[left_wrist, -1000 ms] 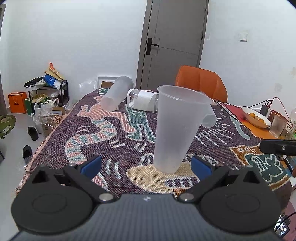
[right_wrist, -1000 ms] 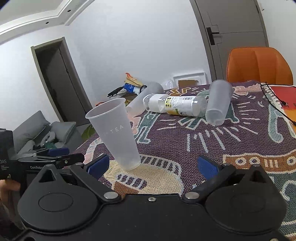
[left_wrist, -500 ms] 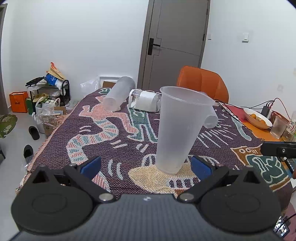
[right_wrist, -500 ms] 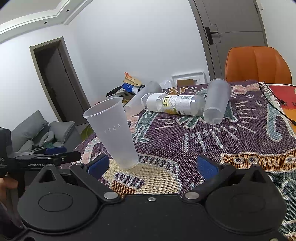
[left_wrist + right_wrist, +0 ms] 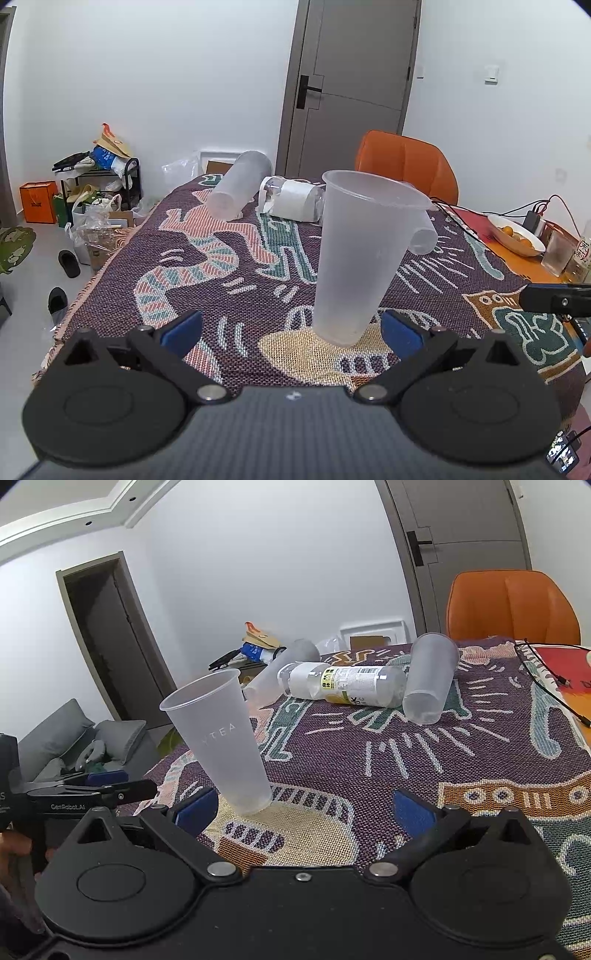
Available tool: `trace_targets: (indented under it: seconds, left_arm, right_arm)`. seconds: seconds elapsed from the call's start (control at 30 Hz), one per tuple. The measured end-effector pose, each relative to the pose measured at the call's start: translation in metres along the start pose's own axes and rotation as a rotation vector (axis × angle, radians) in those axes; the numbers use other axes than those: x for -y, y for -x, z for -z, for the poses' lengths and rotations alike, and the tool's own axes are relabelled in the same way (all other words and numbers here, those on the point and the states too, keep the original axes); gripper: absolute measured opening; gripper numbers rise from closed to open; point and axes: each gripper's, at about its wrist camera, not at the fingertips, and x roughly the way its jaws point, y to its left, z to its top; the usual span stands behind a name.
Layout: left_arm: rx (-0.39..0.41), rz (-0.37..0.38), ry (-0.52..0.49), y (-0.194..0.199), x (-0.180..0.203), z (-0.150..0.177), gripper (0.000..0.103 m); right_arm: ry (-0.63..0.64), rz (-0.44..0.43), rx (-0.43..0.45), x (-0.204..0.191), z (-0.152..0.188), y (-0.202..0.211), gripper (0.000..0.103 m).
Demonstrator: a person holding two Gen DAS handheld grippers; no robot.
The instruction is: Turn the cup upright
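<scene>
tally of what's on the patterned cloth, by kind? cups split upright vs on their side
Upright cups: 1, the frosted cup by the tools.
Cups on their side: 2, the one by the bottle's base and the one at the far edge.
Plastic bottles, lying down: 1.
Total: 4.

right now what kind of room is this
Most likely a lived-in home, a dining or living area: a table under a woven patterned cloth, an orange chair, a grey sofa and a cluttered shoe rack.
</scene>
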Motion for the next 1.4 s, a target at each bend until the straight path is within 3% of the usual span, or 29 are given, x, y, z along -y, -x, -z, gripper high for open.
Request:
trace_targets:
  seconds: [1.4]
  left_arm:
    - [-0.006,-0.007,0.002,-0.0026,0.0008,0.0014,0.102]
  right_arm:
    - [-0.007,0.027,-0.026,0.0061,0.0052,-0.0084,0.103]
